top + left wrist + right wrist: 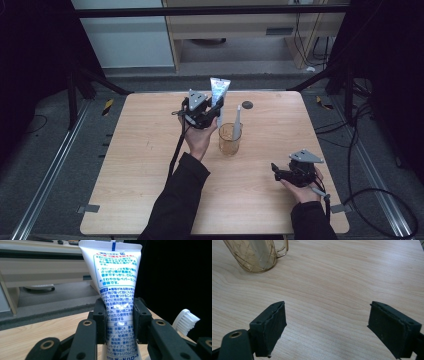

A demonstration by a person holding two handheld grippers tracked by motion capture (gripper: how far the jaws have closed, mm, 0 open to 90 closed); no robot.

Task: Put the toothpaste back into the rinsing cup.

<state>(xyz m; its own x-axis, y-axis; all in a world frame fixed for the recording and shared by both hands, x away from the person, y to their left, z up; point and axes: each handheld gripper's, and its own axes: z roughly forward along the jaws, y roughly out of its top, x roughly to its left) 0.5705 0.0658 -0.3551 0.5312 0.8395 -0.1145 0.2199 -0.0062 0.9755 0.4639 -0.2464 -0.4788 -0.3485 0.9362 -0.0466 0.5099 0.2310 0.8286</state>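
**Toothpaste held upright beside the cup, not yet inside**

Toothpaste tube point(117, 290), white with blue print, stands upright in the left gripper point(200, 114), its crimped end up. In the left gripper view the two black fingers point(100, 322) pinch the tube across its lower body, and the plastic dents slightly where they press. Seen from the high view, the tube hangs above the far middle of the worktop point(135, 165), just left of and behind the amber glass cup point(230, 139).

A white toothbrush point(236, 122) already stands in that cup, bristles up; its head also shows at the right edge of the left gripper view. So one item appears to be placed, and the tube looks like the next one to go in.

The right gripper point(295, 172) rests low at the near right of the worktop, well apart from the cup. Its fingers point(270, 327) are spread wide with nothing but bare wood between them.

What seems left: bring the tube over the rim of the cup, lower it in beside the brush, and let go. The cup is narrow and partly taken up already, so the entry may be tight.
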